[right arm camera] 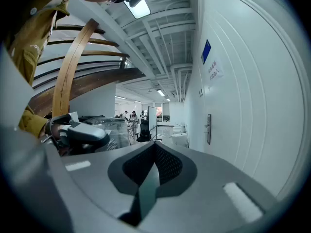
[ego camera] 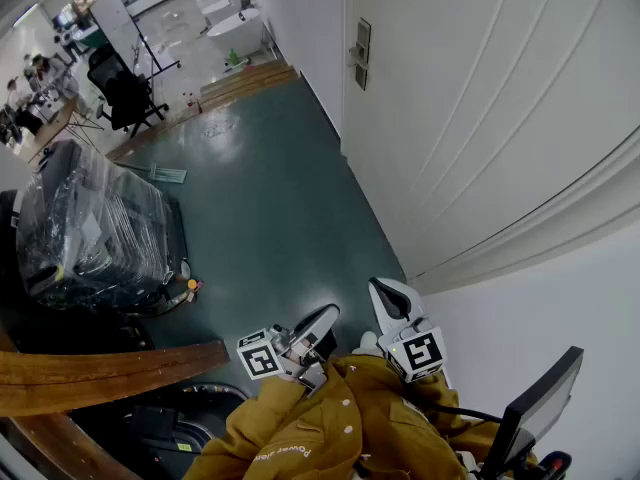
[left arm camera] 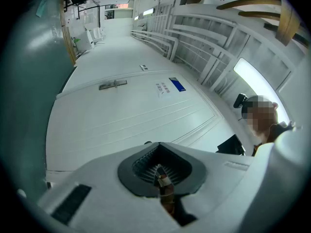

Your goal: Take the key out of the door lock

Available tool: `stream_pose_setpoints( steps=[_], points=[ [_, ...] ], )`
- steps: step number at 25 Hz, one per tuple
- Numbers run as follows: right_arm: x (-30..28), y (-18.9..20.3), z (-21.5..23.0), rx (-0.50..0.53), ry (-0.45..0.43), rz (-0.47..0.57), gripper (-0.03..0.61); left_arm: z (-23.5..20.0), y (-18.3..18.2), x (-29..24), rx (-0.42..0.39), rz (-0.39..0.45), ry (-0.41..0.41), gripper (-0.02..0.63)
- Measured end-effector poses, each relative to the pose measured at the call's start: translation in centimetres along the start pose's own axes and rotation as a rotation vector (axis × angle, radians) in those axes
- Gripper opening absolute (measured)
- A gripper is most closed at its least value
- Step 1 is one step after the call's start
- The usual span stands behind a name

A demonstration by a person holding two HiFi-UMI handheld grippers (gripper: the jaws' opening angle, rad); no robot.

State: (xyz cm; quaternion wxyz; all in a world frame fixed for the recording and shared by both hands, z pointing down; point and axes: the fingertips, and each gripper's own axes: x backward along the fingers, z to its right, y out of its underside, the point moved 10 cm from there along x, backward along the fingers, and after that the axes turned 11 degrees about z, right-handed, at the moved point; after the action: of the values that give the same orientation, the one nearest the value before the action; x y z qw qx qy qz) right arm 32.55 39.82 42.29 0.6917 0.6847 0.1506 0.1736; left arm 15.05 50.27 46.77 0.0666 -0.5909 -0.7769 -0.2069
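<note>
The white door (ego camera: 480, 118) fills the right of the head view. Its metal lock plate with a handle (ego camera: 361, 53) is far ahead, and it also shows as the lock plate (left arm camera: 112, 85) and the lock plate (right arm camera: 208, 128). The key is too small to make out. Both grippers are held low near the person's mustard jacket, far from the lock. My left gripper (ego camera: 330, 315) (left arm camera: 159, 171) is shut, and a small brownish bit that I cannot identify shows in its slit. My right gripper (ego camera: 381, 286) (right arm camera: 154, 161) is shut with nothing in it.
A plastic-wrapped dark bulk (ego camera: 95, 228) stands on the teal floor at left. A curved wooden beam (ego camera: 110, 373) lies near my left side. An office chair (ego camera: 125, 93) and wooden steps (ego camera: 245, 80) are far ahead. A dark screen (ego camera: 545, 398) sits at lower right.
</note>
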Motion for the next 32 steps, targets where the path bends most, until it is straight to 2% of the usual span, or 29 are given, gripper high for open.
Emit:
stream_pose_setpoints(
  steps=[12,16,18,26,32],
  points=[
    [0.0,0.2,-0.3,-0.005,0.024,-0.012,0.005,-0.4,-0.3,0.2,0.016,-0.007,0.003,-0.005],
    [-0.4,0.2,0.0,-0.071,0.032,0.025,0.006,-0.4,-0.3,0.5,0.026,0.0,0.01,-0.005],
    [-1.0,0.0,-0.3,-0.065,0.034,0.027,0.034,-0.1,-0.7,1.0,0.027,0.012,0.012,-0.005],
    [-5.8,0.9,-3.2,-0.045,0.051,0.013,0.054,-0.9,-5.5,5.1,0.013,0.067,-0.014,-0.005],
    [-9.2,1.9,-1.8,-0.054,0.091,-0.024,0.051,-3.3,-8.8,3.0,0.056,0.039,-0.017,-0.005]
  ],
)
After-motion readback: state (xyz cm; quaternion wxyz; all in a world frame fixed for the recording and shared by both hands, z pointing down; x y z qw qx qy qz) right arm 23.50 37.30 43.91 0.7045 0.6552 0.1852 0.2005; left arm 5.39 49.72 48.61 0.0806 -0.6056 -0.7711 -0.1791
